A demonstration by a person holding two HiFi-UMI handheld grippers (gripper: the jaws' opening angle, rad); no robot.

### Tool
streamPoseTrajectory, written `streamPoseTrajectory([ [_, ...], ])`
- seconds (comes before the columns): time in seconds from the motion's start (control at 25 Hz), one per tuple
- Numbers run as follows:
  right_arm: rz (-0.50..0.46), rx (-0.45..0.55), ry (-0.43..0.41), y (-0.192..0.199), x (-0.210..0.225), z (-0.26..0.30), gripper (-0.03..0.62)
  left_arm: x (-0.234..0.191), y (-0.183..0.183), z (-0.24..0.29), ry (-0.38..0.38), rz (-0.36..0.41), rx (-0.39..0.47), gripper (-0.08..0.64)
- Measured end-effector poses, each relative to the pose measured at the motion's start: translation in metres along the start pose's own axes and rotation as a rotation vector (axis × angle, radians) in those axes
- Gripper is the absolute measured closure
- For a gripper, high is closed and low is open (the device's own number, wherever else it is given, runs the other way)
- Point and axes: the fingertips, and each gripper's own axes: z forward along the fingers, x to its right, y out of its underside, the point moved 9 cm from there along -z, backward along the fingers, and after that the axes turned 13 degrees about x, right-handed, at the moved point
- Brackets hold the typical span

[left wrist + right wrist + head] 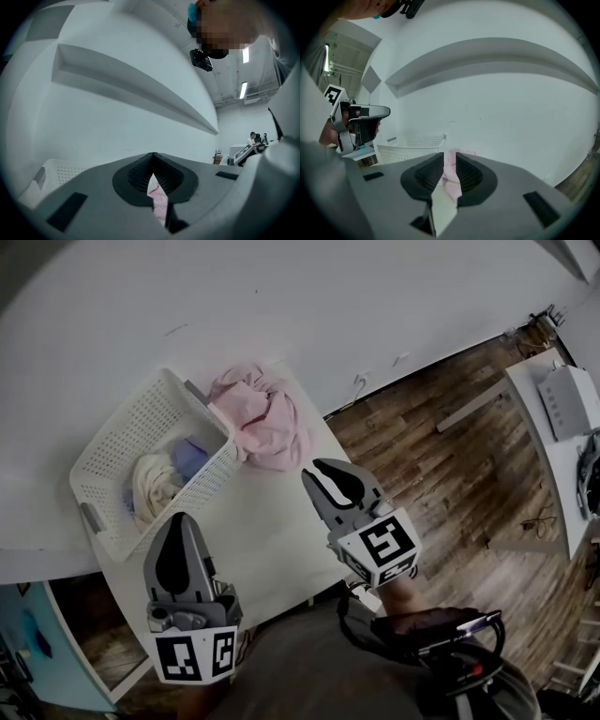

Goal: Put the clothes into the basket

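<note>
A white slatted basket stands on the left of the white table and holds a cream garment and a bluish one. A crumpled pink garment lies on the table against the basket's right corner. My right gripper hovers just short of the pink cloth, jaws slightly apart, with nothing between them; the pink garment shows through the gap. My left gripper is shut and empty, near the basket's front corner. In the left gripper view the pink garment shows beyond the closed tips.
The table's right edge drops to a wooden floor. A second white table with a white device stands at the far right. A pale wall lies behind the basket. The person's dark-clothed body fills the bottom of the head view.
</note>
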Motion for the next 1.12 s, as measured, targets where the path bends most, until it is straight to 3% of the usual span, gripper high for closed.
streamPoseTrajectory([
  [0.36,0.081,-0.071,-0.085,0.036,0.062,0.069,0.42,-0.012,0.019,0.085,-0.049,-0.001,-0.019,0.552],
  [0.6,0.157,-0.104,-0.056,0.079,0.098,0.136,0.288,-0.034,0.06,0.128,-0.102,-0.072,-0.088,0.552],
  [0.88,0.212,-0.181,-0.043,0.112,0.11,0.181,0.175,-0.04,0.064,0.129,-0.155,-0.082,-0.133,0.552],
  [1.04,0.25,-0.202,-0.065,0.124,0.114,0.197,0.166,-0.041,0.063,0.127,-0.156,-0.075,-0.128,0.552],
  [1.12,0.249,-0.211,-0.064,0.127,0.115,0.202,0.194,-0.041,0.063,0.126,-0.157,-0.071,-0.126,0.552],
])
